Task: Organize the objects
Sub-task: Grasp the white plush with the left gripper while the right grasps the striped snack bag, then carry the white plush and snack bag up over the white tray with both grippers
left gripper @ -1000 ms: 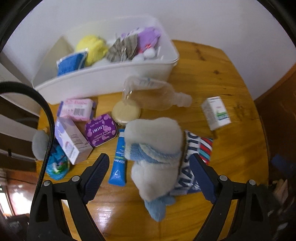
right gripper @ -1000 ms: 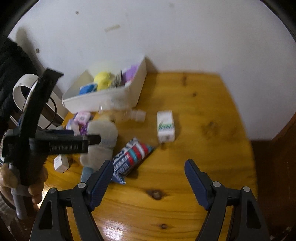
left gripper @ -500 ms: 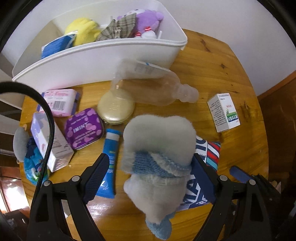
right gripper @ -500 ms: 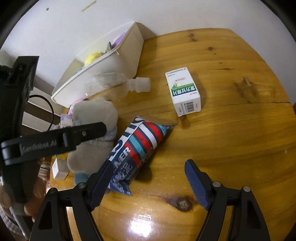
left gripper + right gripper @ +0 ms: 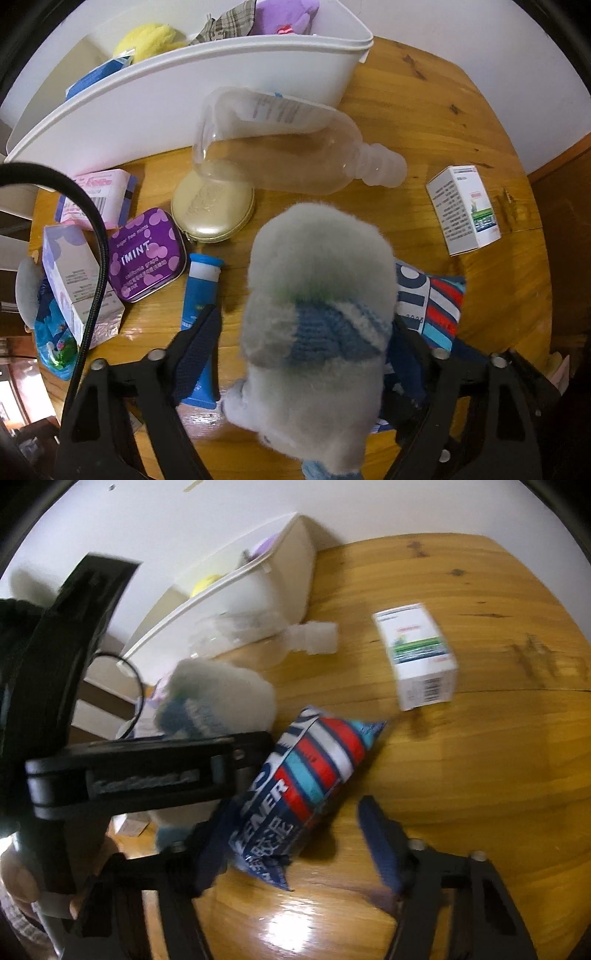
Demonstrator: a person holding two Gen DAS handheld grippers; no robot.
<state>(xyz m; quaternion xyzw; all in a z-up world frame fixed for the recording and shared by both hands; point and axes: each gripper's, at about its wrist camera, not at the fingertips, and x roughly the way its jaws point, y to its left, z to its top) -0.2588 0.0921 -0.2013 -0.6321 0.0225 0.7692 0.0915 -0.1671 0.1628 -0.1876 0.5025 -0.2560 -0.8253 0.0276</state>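
Left wrist view: the left gripper [image 5: 303, 332] is spread wide around a grey plush toy [image 5: 317, 317] lying on the wooden table [image 5: 424, 110], likely lining up to grasp it for the white bin [image 5: 184, 96] beyond. A clear bottle [image 5: 288, 147] lies between toy and bin.

Right wrist view: the right gripper [image 5: 295, 845] is spread open, straddling a striped snack packet [image 5: 306, 775] right of the toy, apparently its target. A white box [image 5: 417, 657] sits farther right.
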